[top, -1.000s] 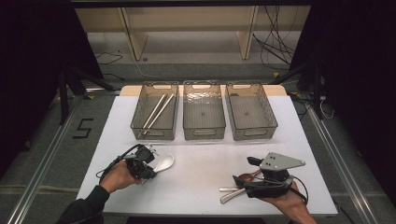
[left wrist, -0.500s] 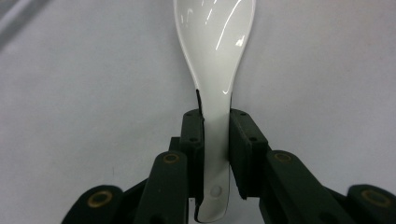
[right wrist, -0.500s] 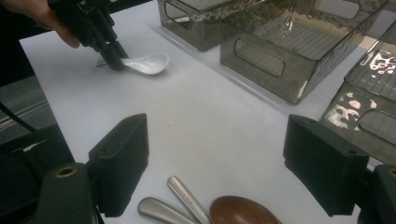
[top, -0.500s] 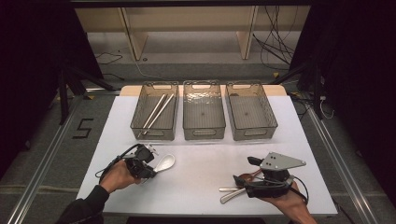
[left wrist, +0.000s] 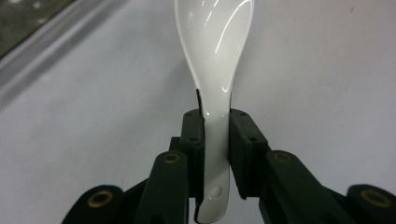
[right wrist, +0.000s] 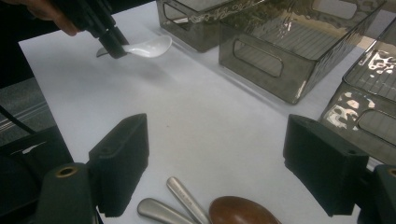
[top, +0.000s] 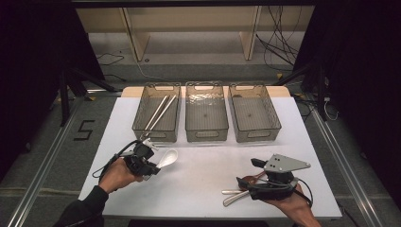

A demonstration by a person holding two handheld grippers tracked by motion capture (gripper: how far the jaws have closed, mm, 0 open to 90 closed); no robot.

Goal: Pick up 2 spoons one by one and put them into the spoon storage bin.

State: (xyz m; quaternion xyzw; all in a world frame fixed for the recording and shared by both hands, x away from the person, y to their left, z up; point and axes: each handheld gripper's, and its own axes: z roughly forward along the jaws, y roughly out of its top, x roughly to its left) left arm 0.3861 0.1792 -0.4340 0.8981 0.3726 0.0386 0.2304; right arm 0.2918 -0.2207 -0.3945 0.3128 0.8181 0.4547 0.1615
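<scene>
The left gripper [top: 150, 163] has the white ceramic spoon [top: 167, 158] clamped by its handle, jaws pressed on both sides, bowl running straight out ahead of them and clear of the worktop [top: 203, 161]. Three bins [top: 206, 111] stand beyond in a row; the leftmost bin [top: 156, 113], with two chopsticks [top: 160, 112], is closest to this hand. The right gripper [top: 253, 182] hangs with jaws wide and empty over two metal handles [right wrist: 180, 200] and one brown spoon [right wrist: 240, 211] lying just below
</scene>
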